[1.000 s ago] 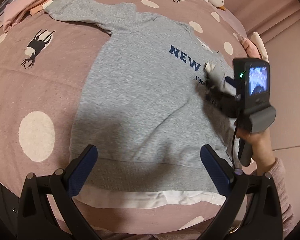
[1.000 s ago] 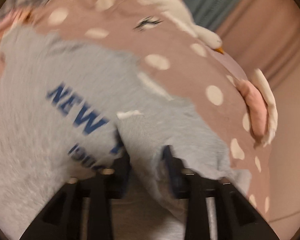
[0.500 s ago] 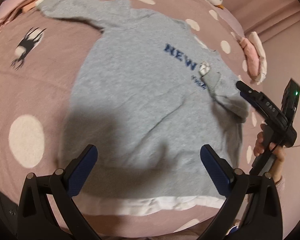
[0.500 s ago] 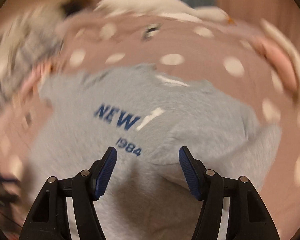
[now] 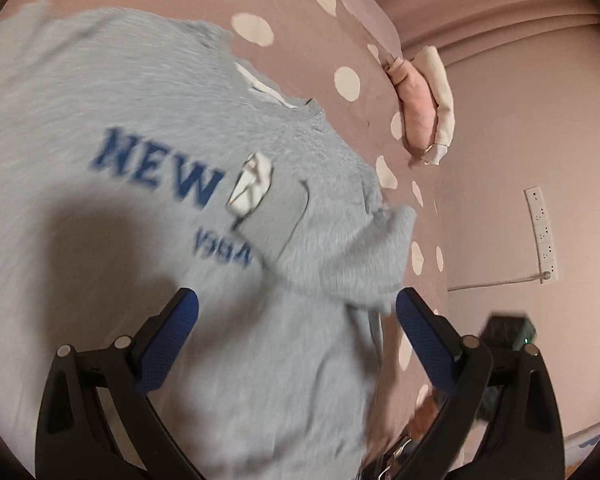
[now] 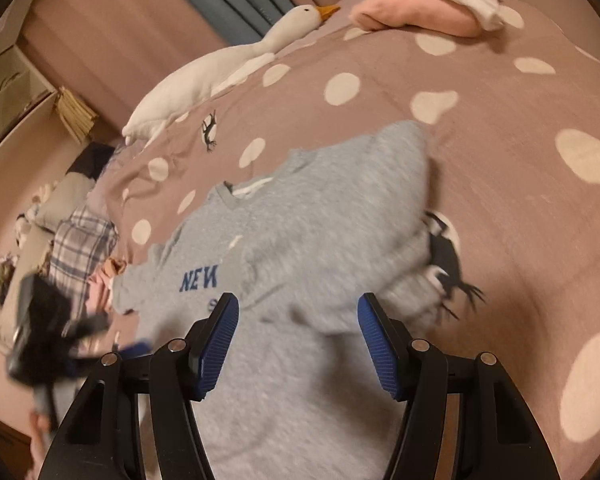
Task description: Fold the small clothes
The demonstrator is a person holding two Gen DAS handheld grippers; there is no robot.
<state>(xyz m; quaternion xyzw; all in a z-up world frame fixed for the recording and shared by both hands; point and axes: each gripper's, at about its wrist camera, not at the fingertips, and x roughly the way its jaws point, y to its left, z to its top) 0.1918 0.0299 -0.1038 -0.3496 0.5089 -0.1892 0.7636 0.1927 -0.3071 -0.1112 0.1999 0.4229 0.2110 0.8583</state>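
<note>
Bed: pink spotted duvet (image 6: 520, 208) filled both views, a folded pink-and-white pile (image 6: 416, 8) near its far edge beside a goose toy (image 6: 228, 60).
Sweatshirt: grey sweatshirt (image 5: 112, 240) lay flat, front up, mid-bed, long axis running from the near edge to the far one.
Sleeve: folded sleeve (image 5: 332, 240) lay across the chest, cuff by the lettering.
Left gripper (image 5: 296, 336): spread wide, holding nothing, hovering over the body just below that sleeve; its jaws had just closed slightly.
Right gripper (image 6: 298, 340): part open, empty, over the same side, fabric beneath but unpinched.
Key relation: the unfolded sleeve lay toward the left hand's side, so judged nearer it.
Change: a second earlier the right pads pinched the sleeve; it had since been laid down and released.
</note>
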